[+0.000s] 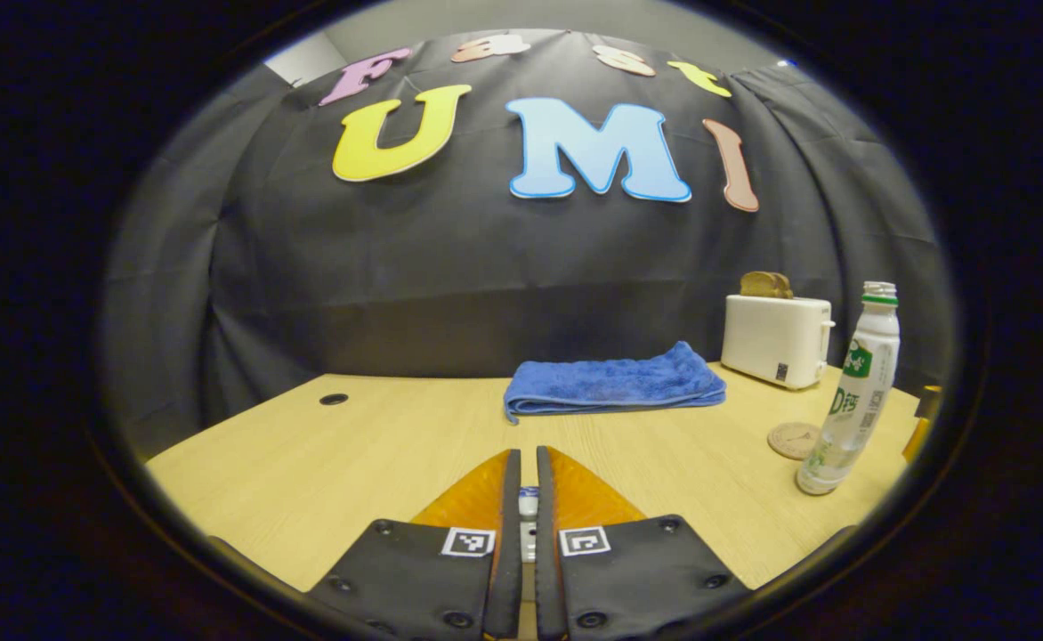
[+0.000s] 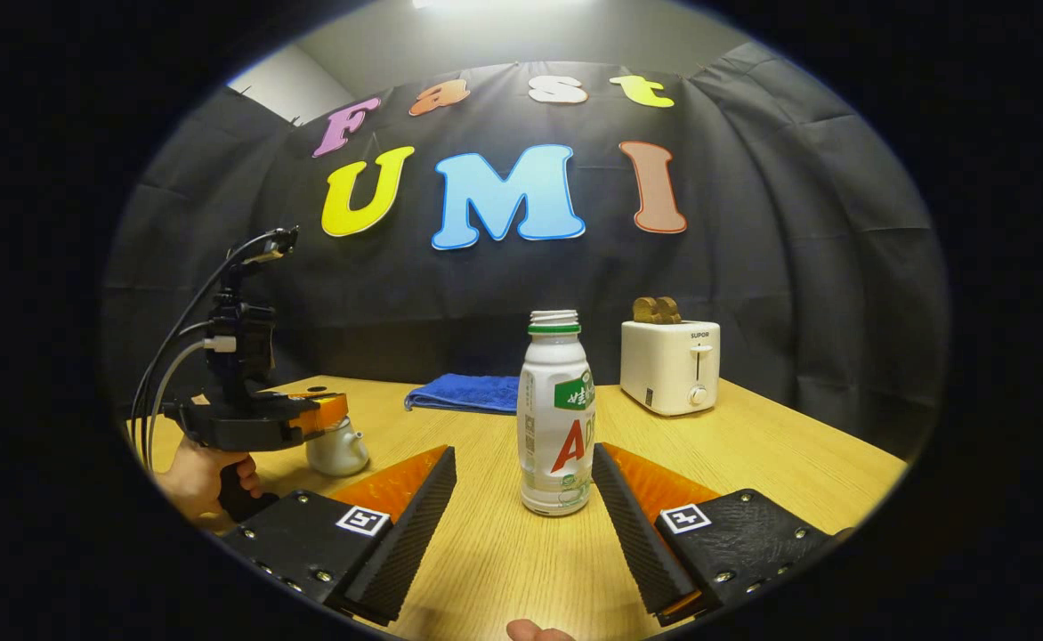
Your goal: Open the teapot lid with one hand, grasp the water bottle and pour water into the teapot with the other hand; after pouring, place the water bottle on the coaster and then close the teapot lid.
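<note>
In the left gripper view, my left gripper has its fingers drawn close on a small white knob, the teapot lid's. The right gripper view shows that gripper, held by a hand, sitting on top of the white teapot; the lid is hidden under it. The white water bottle stands upright and uncapped on the table, its base between the tips of my open right gripper, with gaps on both sides. In the left gripper view the bottle stands beside the round coaster.
A folded blue towel lies at the back of the wooden table. A white toaster with bread in it stands at the back right. The black cloth wall closes the far side.
</note>
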Tool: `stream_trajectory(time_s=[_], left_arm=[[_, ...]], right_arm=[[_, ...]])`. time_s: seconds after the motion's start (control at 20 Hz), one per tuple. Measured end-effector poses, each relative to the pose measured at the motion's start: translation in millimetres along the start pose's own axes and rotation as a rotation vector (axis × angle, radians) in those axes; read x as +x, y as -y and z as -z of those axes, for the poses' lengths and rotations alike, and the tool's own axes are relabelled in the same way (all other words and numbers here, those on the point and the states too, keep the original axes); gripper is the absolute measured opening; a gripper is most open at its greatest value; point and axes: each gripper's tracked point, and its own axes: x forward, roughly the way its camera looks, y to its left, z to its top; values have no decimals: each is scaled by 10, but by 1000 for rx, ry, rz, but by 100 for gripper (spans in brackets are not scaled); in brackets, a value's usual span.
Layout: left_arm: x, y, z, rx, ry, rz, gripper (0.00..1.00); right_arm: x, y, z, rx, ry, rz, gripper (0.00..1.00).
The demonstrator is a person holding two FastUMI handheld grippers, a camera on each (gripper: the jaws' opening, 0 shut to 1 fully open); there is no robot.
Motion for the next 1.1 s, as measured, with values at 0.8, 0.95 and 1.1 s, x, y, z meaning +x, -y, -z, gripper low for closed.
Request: stream_trajectory(time_s=[0.8,0.95,1.1], left_arm=[[-100,50,-295,-6,70,43,12],[-99,79,-320,-10,73,53,17],[-104,90,-303,-12,69,62,17]], right_arm=[[643,287,-47,-85,-39,106,95],[740,290,-9,-108,-59,92,95],[850,284,47,-118,-78,78,95]])
